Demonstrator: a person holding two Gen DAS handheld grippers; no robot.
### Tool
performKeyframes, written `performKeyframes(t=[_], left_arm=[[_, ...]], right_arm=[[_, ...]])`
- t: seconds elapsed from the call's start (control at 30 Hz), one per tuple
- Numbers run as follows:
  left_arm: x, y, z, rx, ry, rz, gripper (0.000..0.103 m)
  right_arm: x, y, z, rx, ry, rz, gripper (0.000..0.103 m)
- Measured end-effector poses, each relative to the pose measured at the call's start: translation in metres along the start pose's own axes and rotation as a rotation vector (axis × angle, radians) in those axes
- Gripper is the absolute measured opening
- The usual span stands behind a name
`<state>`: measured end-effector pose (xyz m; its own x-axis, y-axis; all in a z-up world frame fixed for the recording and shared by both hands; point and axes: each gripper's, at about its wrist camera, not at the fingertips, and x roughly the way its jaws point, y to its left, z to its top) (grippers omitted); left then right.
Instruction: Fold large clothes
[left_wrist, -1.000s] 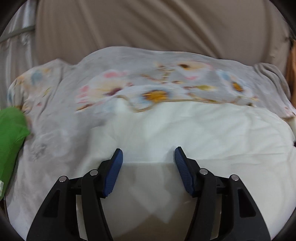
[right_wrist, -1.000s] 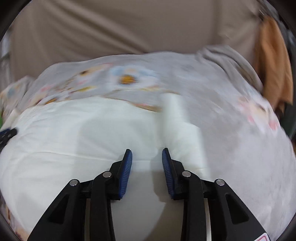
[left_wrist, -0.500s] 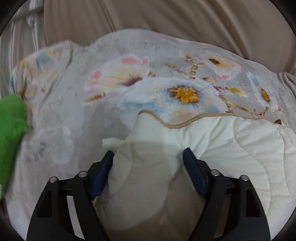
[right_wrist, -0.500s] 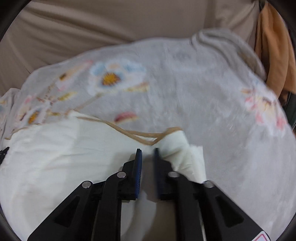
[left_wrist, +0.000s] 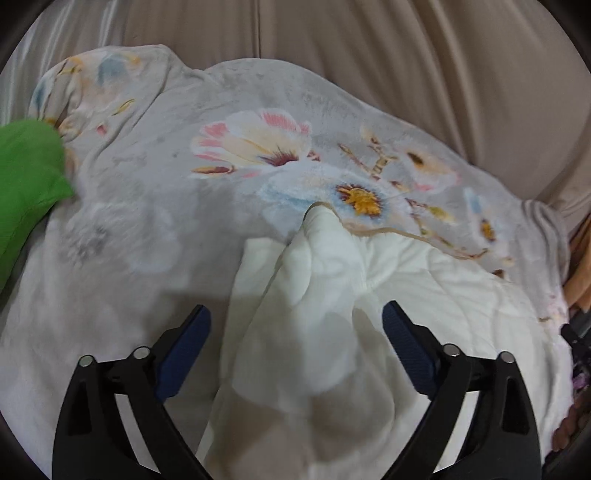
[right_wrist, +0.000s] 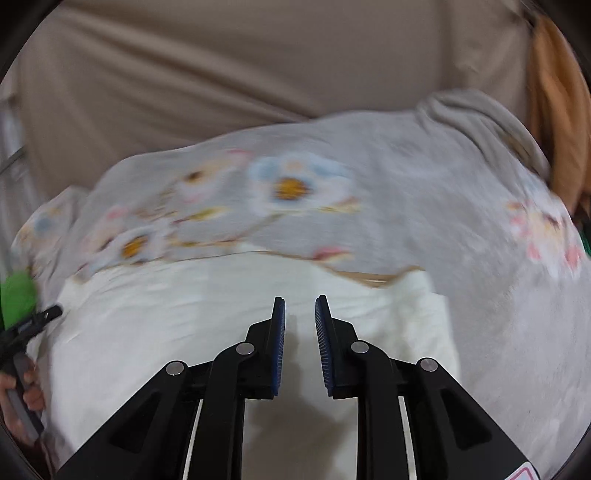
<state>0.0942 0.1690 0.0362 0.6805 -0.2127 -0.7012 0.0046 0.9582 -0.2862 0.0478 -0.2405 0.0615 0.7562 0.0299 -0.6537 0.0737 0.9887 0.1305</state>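
Beige curtains (left_wrist: 424, 74) hang behind the flowered bed cover (left_wrist: 229, 110) where your white quilt (left_wrist: 424, 288) lies half folded. Its raised corner sits between the left gripper (left_wrist: 295, 332)'s widening jaws, untouched, while the right gripper (right_wrist: 299, 332)'s narrow jaws are parting on nothing. With nothing pinning it, that puffy corner could spring back and undo your fold.

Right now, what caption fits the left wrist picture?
Left tool opening around a bunched cream quilt corner folded onto the flowery grey blanket.
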Motion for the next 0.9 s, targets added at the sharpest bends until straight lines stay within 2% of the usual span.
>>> performKeyframes(t=[0.07, 0.13, 0.23, 0.33, 0.43, 0.6, 0.63, 0.67, 0.7, 0.77, 0.83, 0.9], left_arm=[[-0.015, 0.012, -0.014, -0.033, 0.018, -0.017, 0.094], [-0.018, 0.021, -0.029, -0.057, 0.056, -0.023, 0.094], [-0.011, 0.031, -0.053, -0.079, 0.106, -0.014, 0.094], [-0.005, 0.038, -0.072, -0.125, 0.111, -0.041, 0.098], [-0.003, 0.034, -0.072, -0.13, 0.095, -0.051, 0.098], [0.009, 0.021, -0.059, -0.145, 0.113, -0.122, 0.098], [0.008, 0.017, -0.056, -0.145, 0.116, -0.152, 0.087], [0.005, 0.013, -0.053, -0.143, 0.117, -0.176, 0.071], [-0.001, 0.007, -0.05, -0.129, 0.109, -0.186, 0.064], [-0.022, -0.009, -0.042, -0.083, 0.065, -0.197, 0.032], [-0.045, -0.02, -0.033, -0.062, 0.022, -0.231, 0.024], [-0.073, -0.033, -0.024, -0.031, -0.032, -0.274, 0.02]], right_arm=[[0.004, 0.039, -0.002, -0.056, 0.034, 0.101, 0.02], [0.02, 0.07, -0.003, -0.101, 0.061, 0.137, 0.02], [0.051, 0.1, -0.007, -0.144, 0.098, 0.119, 0.02], [0.084, 0.11, -0.018, -0.156, 0.16, 0.111, 0.019], [0.096, 0.112, -0.029, -0.171, 0.15, 0.099, 0.017], [0.1, 0.121, -0.037, -0.227, 0.117, 0.06, 0.017], [0.101, 0.12, -0.037, -0.227, 0.116, 0.063, 0.017], [0.101, 0.121, -0.037, -0.224, 0.116, 0.065, 0.017], [0.101, 0.119, -0.037, -0.221, 0.115, 0.072, 0.017], [0.1, 0.118, -0.036, -0.216, 0.115, 0.088, 0.017], [0.096, 0.114, -0.034, -0.197, 0.118, 0.116, 0.017], [0.078, 0.1, -0.031, -0.116, 0.125, 0.196, 0.018]])
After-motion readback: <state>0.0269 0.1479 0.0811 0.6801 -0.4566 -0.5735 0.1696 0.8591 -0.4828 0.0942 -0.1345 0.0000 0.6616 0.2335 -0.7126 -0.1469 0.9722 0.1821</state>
